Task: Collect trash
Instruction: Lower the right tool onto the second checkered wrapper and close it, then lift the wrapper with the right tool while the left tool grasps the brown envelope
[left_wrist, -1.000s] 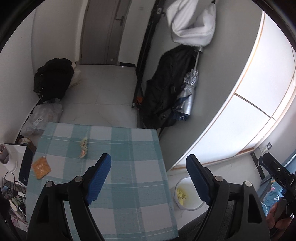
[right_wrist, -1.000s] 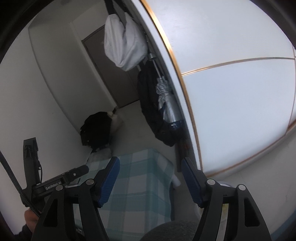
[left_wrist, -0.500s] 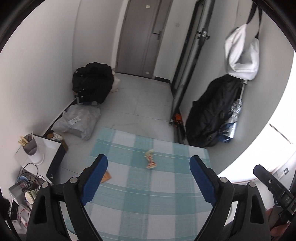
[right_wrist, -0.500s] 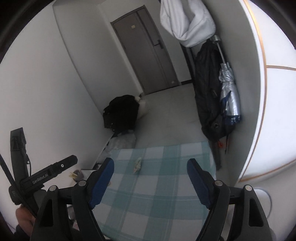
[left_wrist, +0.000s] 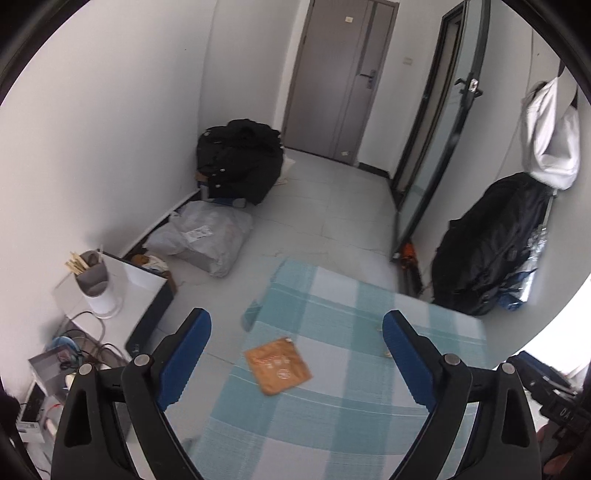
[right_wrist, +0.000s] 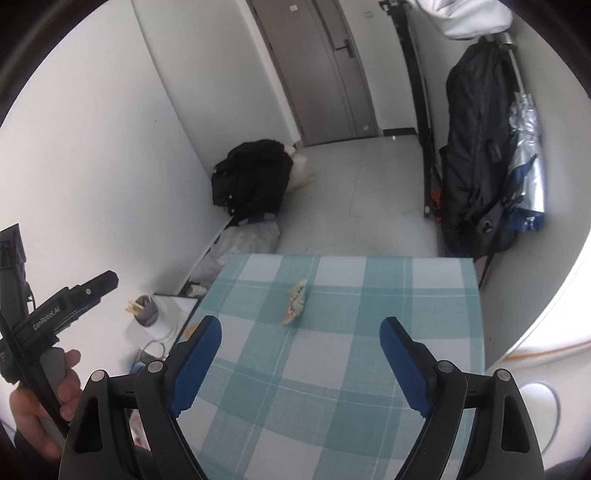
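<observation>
Over the checked table (left_wrist: 332, 424) I hold both grippers, each angled downward toward the teal-and-white cloth. My left gripper (left_wrist: 296, 356) has its blue pads spread wide, and its jaws have just been opening; nothing sits between the pads. Seen between the two fingers in the left wrist view, a flat orange packet (left_wrist: 279, 365) lies on the cloth near the table's left edge, clear of both pads.

My right gripper (right_wrist: 300, 363) is likewise spread wide, its jaws have just been opening, and nothing is clamped in them. Ahead of it in the right wrist view, a crumpled light-coloured wrapper (right_wrist: 294, 307) lies on the cloth toward the far half of the table, apart from the pads. In the left wrist view only a small part of this wrapper shows, beside the right-hand finger.

At the left of the right wrist view, my left hand (right_wrist: 44, 398) grips the handle of the other tool.

Surroundings:
- A grey cup holding sticks (left_wrist: 91, 275) stands on a white side unit left of the table.
- A black bag (left_wrist: 240, 162) and a grey plastic sack (left_wrist: 207, 240) lie on the floor against the left wall.
- A black backpack (right_wrist: 476, 155) hangs by the right wall, with a silver folded umbrella (right_wrist: 526, 162) beside it.
- A white round bin (right_wrist: 535, 402) shows at the lower right of the right wrist view, beside the table.
</observation>
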